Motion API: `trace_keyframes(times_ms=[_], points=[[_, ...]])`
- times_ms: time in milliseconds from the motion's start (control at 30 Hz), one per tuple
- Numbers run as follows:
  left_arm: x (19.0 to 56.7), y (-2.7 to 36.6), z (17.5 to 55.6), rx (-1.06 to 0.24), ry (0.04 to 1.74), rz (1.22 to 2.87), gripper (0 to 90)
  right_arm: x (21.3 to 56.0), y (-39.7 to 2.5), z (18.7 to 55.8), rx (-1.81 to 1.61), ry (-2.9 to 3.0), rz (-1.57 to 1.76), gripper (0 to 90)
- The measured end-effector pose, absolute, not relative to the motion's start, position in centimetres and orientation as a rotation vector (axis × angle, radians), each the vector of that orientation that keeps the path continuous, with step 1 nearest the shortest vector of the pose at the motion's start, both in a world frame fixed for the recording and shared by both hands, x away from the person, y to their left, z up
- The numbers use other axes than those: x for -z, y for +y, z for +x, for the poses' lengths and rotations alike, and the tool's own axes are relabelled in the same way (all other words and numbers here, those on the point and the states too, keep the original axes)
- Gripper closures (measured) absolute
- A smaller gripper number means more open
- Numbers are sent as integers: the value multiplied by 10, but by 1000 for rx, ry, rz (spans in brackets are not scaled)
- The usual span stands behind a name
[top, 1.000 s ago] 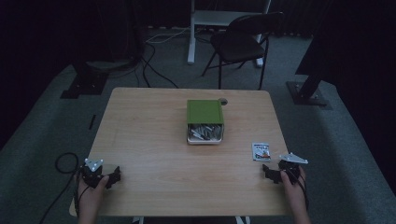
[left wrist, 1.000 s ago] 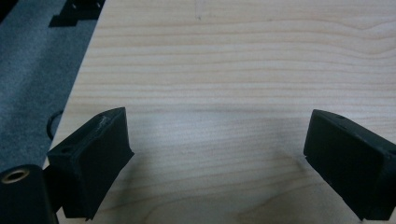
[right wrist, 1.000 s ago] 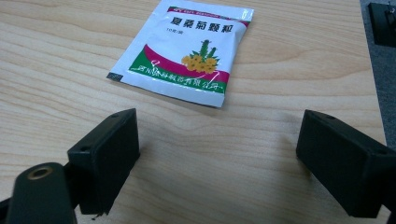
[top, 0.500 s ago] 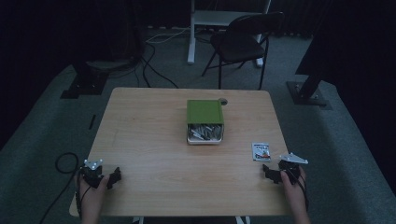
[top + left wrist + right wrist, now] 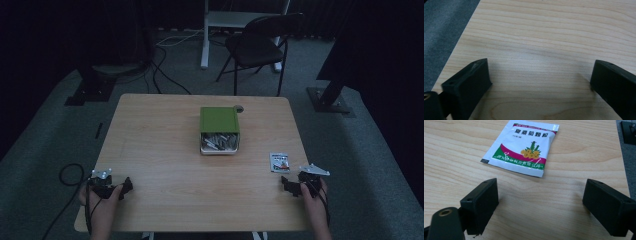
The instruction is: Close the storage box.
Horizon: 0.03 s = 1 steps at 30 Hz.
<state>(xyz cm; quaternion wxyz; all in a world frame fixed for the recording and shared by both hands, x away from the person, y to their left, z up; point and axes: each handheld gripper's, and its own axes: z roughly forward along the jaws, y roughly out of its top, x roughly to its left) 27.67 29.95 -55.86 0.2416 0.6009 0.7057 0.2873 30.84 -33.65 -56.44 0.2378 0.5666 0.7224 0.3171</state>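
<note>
A small white sachet (image 5: 279,162) with green and red print lies flat near the table's right edge. In the right gripper view the sachet (image 5: 521,147) is just ahead of my right gripper (image 5: 540,186), whose jaws stand wide apart on bare wood with nothing between them. From above, the right gripper (image 5: 286,182) is at the near right, a little short of the sachet. My left gripper (image 5: 126,185) rests at the near left corner. Its own view has the left gripper (image 5: 539,68) open over plain wood beside the table's left edge.
At the middle of the wooden table (image 5: 160,130) stands a metal tin (image 5: 219,144) with several packets inside, its green lid (image 5: 219,119) pushed partly back. A small round thing (image 5: 239,108) sits behind it. A folding chair (image 5: 260,45) and floor stands are beyond the table.
</note>
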Motion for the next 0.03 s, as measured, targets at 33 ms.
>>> trace_keyframes(times_ms=[33], points=[[559,299,277,-786,1931,1643,27,564,-337,308,-869,1980,1552,128]])
